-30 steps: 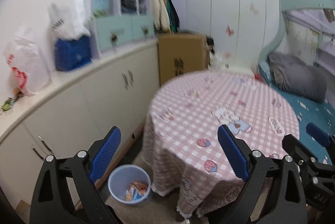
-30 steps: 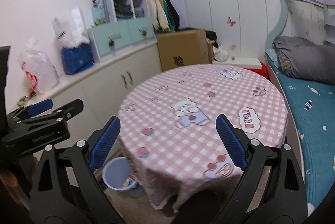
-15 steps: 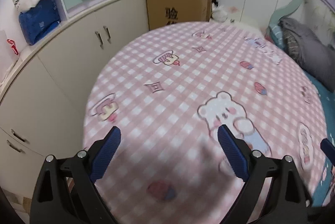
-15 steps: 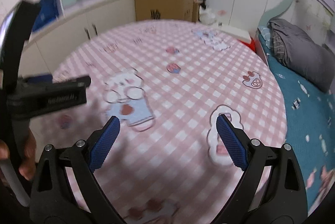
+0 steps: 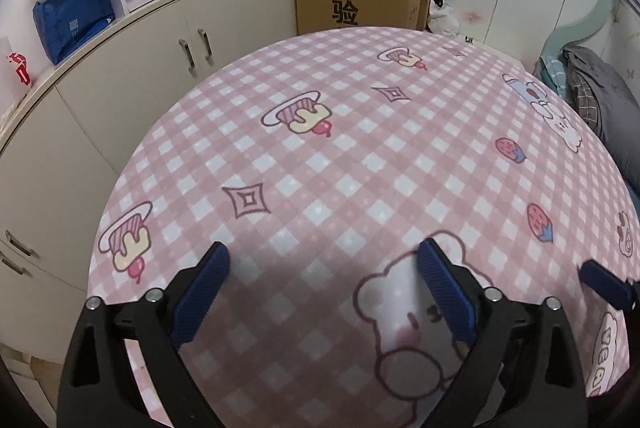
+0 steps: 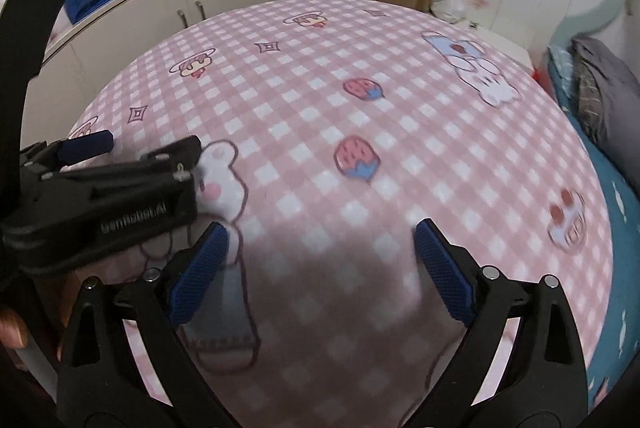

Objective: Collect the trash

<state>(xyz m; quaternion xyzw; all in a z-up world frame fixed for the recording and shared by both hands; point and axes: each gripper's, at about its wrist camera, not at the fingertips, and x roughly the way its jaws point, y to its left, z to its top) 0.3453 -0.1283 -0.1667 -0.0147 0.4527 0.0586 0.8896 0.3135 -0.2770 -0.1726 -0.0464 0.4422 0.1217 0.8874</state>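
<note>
Both grippers are hovering low over the pink checked tabletop [image 5: 360, 155], side by side. The left gripper [image 5: 322, 292] is holding its fingers wide apart with nothing between them, and the right gripper [image 6: 320, 268] is doing the same. No trash is showing anywhere on the cloth, and no bin is in view. The step looks like searching for litter; the next move is probably calling for a look beyond the tabletop, toward the floor or the cabinets [image 5: 132, 75].
</note>
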